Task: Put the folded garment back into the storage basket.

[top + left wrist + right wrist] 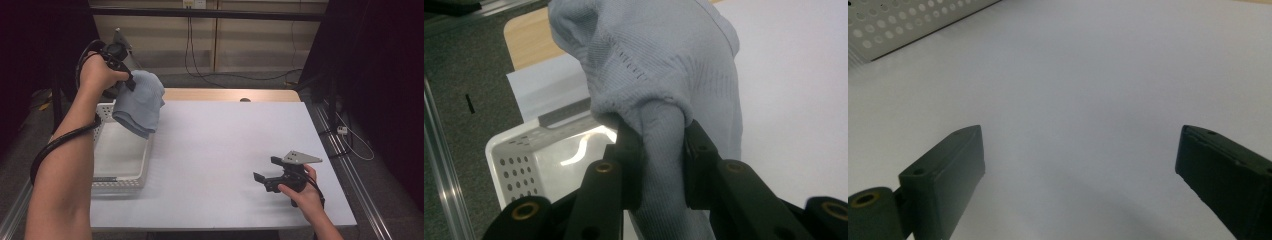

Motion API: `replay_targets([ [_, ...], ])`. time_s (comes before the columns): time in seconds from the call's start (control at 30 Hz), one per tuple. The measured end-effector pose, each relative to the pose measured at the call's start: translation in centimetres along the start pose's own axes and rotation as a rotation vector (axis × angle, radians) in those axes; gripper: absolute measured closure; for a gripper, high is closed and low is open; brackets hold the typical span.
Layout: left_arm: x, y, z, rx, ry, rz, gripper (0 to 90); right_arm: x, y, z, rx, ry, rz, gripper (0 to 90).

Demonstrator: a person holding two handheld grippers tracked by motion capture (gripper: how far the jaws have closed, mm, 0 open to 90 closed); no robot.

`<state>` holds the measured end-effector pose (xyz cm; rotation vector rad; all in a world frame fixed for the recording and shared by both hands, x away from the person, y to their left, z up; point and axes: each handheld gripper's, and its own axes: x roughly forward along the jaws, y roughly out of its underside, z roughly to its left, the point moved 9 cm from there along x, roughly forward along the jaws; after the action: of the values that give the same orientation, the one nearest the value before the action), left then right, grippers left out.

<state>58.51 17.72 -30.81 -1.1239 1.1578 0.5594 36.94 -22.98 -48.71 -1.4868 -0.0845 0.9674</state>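
Observation:
A light blue-grey knitted cloth hangs in the air above the far right corner of a white perforated basket. My left gripper is shut on a fold of that cloth, high over the table's far left. In the left gripper view the fabric is pinched between both black jaws, with the basket below. My right gripper rests low over the white table at the near right, open, with nothing between its fingertips.
The basket's perforated wall lies ahead of the right gripper. A bare wooden strip runs along the table's far edge. Cables hang behind the table, and a metal rail runs along its right side.

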Motion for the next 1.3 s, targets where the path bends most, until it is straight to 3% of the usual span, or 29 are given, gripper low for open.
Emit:
replay_targets([
  [0.33,-0.9,-0.8,0.8,-0.017,-0.019,-0.029,74.0,0.2,0.1,-0.2,0.005,-0.002,0.004,5.4],
  [0.4,-1.2,-0.7,1.5,-0.014,-0.055,-0.032,73.9,0.3,0.1,-0.1,0.005,-0.002,0.006,5.4],
  [0.47,-1.3,-0.6,1.7,-0.017,-0.057,-0.029,73.9,0.3,0.1,-0.1,0.004,-0.004,0.009,5.4],
  [0.7,0.1,1.3,2.2,-0.034,-0.021,0.033,73.8,0.4,0.1,0.2,-0.001,-0.006,0.011,5.4],
  [1.3,1.4,3.9,2.4,-0.027,0.007,0.101,73.7,0.5,0.2,0.4,-0.008,-0.01,0.015,5.4],
])
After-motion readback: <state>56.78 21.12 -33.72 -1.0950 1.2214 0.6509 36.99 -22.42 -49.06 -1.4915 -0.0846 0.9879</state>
